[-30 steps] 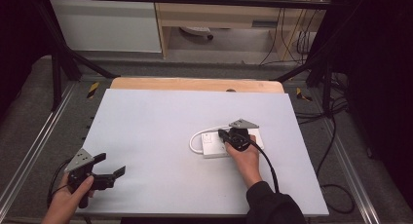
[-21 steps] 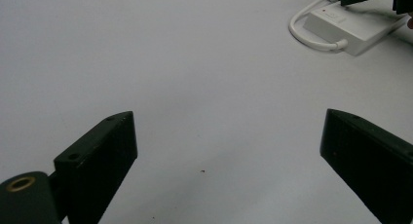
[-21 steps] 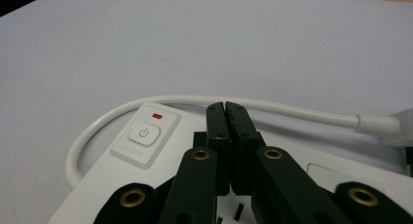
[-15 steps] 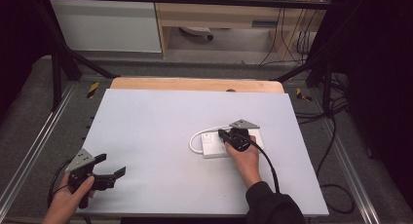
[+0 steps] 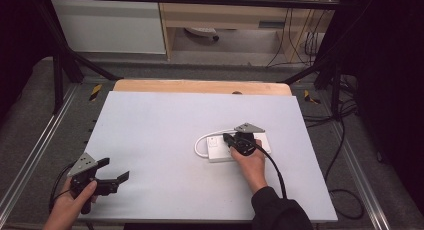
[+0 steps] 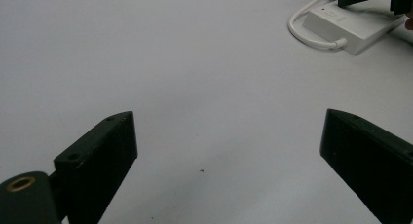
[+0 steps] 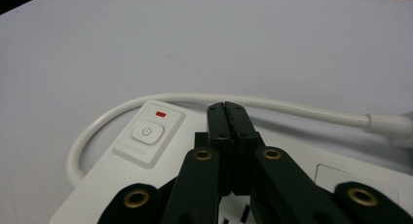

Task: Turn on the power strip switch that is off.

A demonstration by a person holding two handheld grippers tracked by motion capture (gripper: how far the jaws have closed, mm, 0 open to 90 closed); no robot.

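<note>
Your right tool (image 7: 228,109), jaws pressed together, rests over the glossy white rectangular power strip (image 5: 220,151) near the desk's (image 5: 150,125) right edge. Your left tool (image 5: 112,179) gapes wide above the matte front-left corner.

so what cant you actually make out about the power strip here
- Power strip sockets: right gripper view, covered by the shut right gripper.
- Print under the power button: right gripper view, blurred.
- White cable far end: high view, hidden behind the gripper and hand.

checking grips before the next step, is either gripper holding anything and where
Nothing is held. The right gripper is shut with its jaws pressed together, empty, over the white power strip beside its power button. The left gripper is open over the bare table.
</note>
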